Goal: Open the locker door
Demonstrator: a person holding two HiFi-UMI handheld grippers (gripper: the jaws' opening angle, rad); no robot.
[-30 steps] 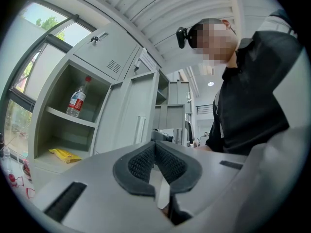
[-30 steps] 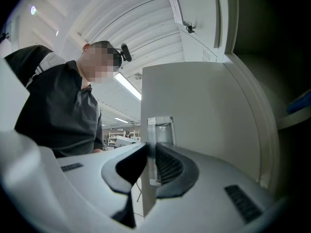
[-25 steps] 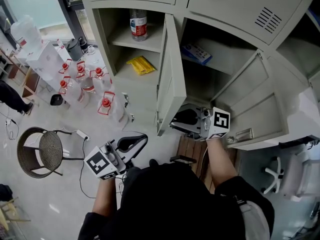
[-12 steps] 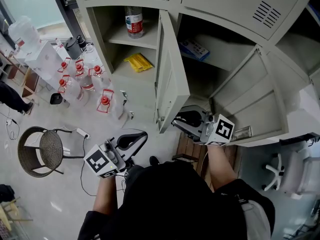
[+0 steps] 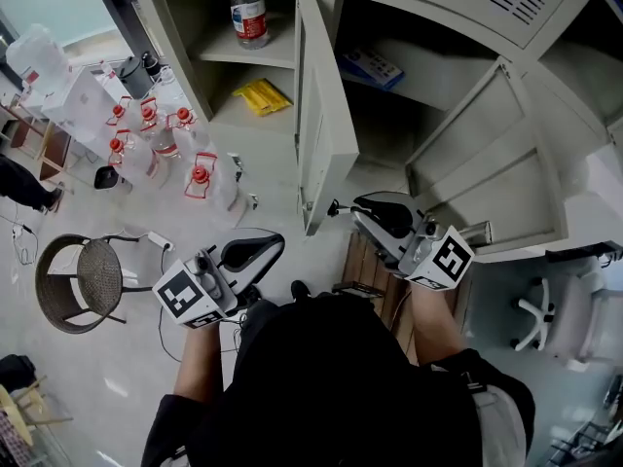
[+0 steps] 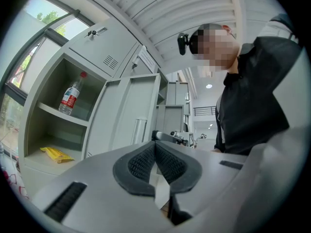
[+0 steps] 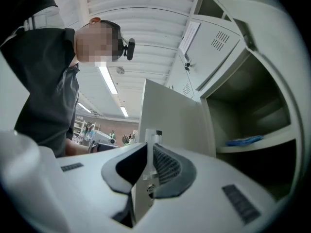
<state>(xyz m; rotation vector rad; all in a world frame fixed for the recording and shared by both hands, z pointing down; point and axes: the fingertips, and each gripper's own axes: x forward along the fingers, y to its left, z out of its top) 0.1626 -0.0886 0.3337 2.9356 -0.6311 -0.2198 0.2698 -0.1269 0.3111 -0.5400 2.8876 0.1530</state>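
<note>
The grey locker door [image 5: 326, 125] stands wide open, edge-on to me, between two open compartments. My right gripper [image 5: 334, 206] has its tip at the door's lower inner side, close to the free edge. In the right gripper view its jaws [image 7: 147, 147] are shut on a thin grey metal strip of the door [image 7: 170, 113], and a small tab shows just above the pads. My left gripper [image 5: 279, 243] hangs low over the floor, left of the door and apart from it. Its pads [image 6: 167, 161] meet at the tip with nothing between them.
A water bottle [image 5: 248, 13] and a yellow packet [image 5: 258, 95] sit in the left compartment, a blue item [image 5: 368, 66] in the right one. Another open door [image 5: 487, 163] juts out at right. Red-capped water jugs [image 5: 161, 129] and a round chair [image 5: 83, 280] stand left.
My view has shifted, so the lockers sit higher in frame. The right gripper's rear has swung toward me while its tip stays at the door. The left gripper has hardly moved.
</note>
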